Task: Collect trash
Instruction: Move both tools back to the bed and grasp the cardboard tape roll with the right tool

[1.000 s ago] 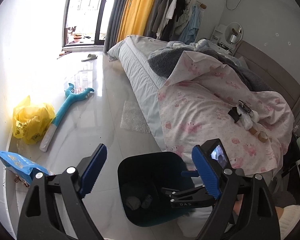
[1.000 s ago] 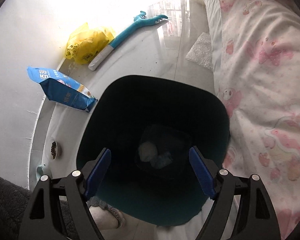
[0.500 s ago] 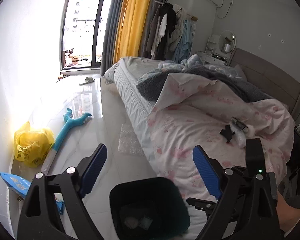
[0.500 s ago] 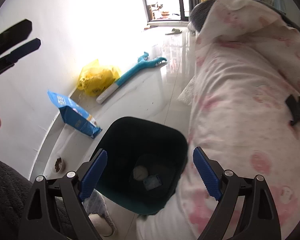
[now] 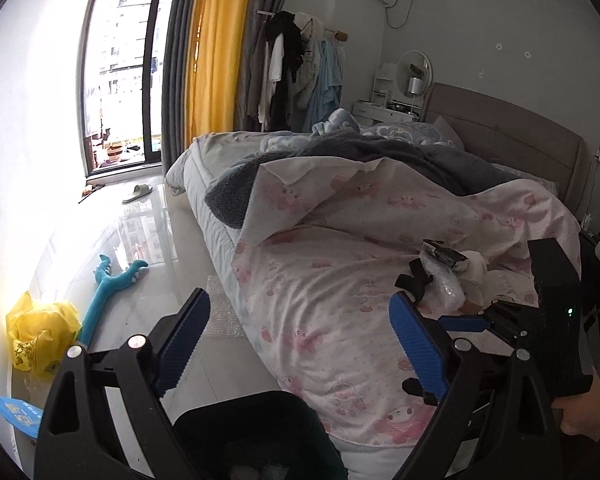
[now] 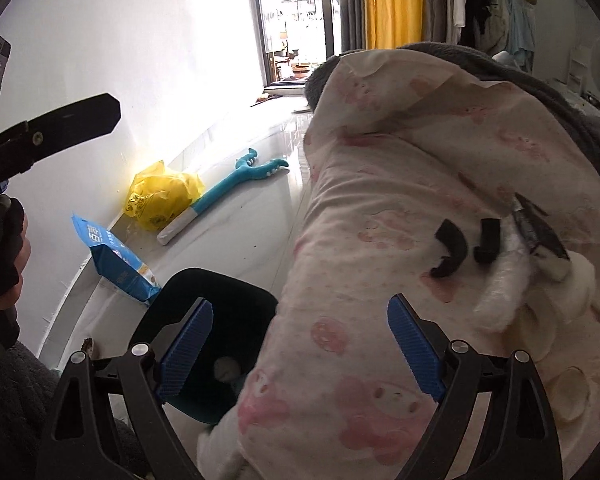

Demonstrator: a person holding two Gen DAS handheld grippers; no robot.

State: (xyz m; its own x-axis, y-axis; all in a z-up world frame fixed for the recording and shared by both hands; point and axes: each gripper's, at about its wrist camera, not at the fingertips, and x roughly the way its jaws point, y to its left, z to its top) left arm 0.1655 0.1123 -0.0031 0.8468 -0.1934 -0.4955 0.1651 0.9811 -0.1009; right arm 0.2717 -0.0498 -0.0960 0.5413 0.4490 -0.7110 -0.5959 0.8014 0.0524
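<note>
Yellow bag (image 6: 162, 194): shown crumpled on the floor by the white wall, at far left, just beside the blue toy's white end.
Blue packet (image 6: 114, 258): seen lying on the floor against the wall, between the yellow bag and the bin.
Blue toy (image 6: 228, 192): laid slantwise on the glossy floor, clawed end toward the window.
Left gripper (image 5: 296, 346): jaws are held wide apart with nothing between them; the bed's edge and the floor are framed in the gap, and the trash lies up and to the right, beyond the right finger.
Bin (image 6: 204, 304): a dark bin is stood on the floor against the bed's side, partly hidden behind the right gripper's left finger; pale scraps are seen at its bottom.
Right gripper (image 6: 300, 346): jaws are spread wide, having just been opening, and nothing is gripped; only the pink duvet is seen between the pads.
Pink duvet (image 6: 400, 184): draped over the bed, a grey blanket (image 5: 400, 156) showing behind it.
Trash on the bed (image 6: 512, 272): a small heap is seen on the duvet, well above and right of the right gripper's right finger, outside both pairs of jaws.
Black curved pieces (image 6: 452, 248): two are laid side by side at the heap's left edge, apart from each other.
Clear wrapping (image 6: 496, 292): bunched beneath a dark foil-like scrap (image 6: 540, 228), with white crumpled bits at its right.
Person's hand (image 5: 580, 412): seen at the lower right of the left view, closed round the right gripper's handle.
</note>
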